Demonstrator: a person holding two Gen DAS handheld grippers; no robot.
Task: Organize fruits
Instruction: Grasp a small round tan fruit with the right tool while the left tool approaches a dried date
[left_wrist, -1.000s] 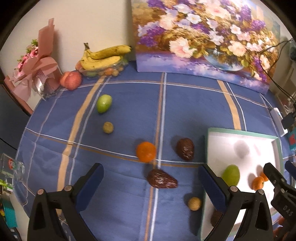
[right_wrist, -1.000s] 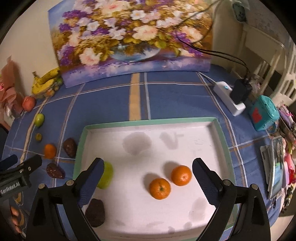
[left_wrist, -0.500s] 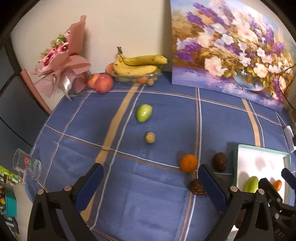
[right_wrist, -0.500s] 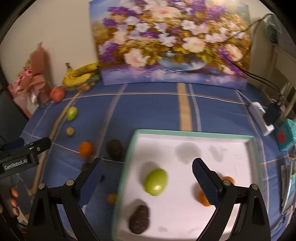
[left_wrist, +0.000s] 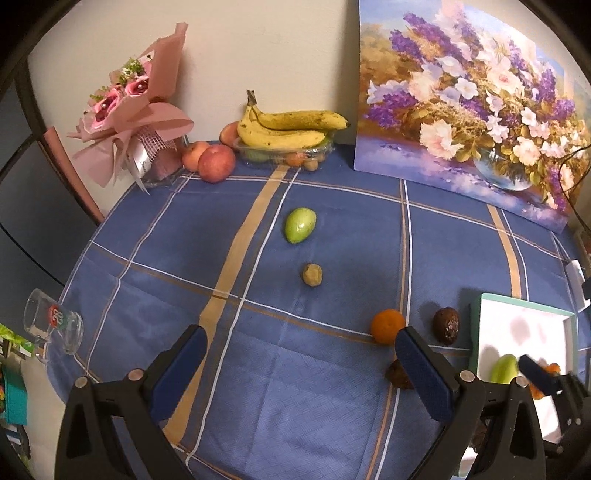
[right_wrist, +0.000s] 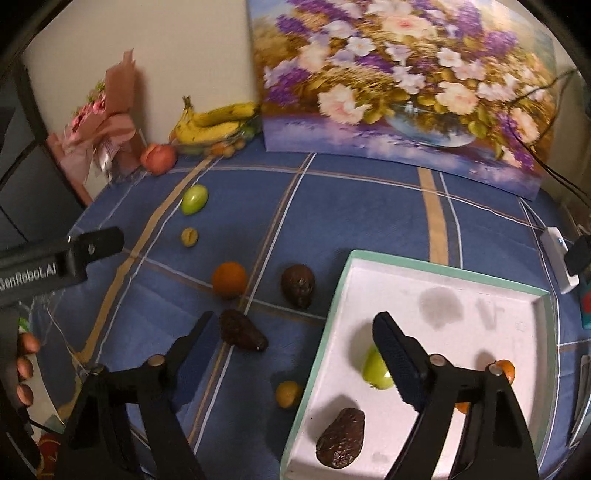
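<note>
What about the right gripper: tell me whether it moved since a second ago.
Yes. The right gripper has swung left: the white green-rimmed tray, earlier centred between its fingers, now lies under its right finger, its left over blue checked tablecloth.

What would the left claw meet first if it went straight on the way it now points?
Probably the small brown fruit, which lies nearly centred ahead of the open left claw, with the green fruit just beyond. Bare cloth comes before it; depth is uncertain.
</note>
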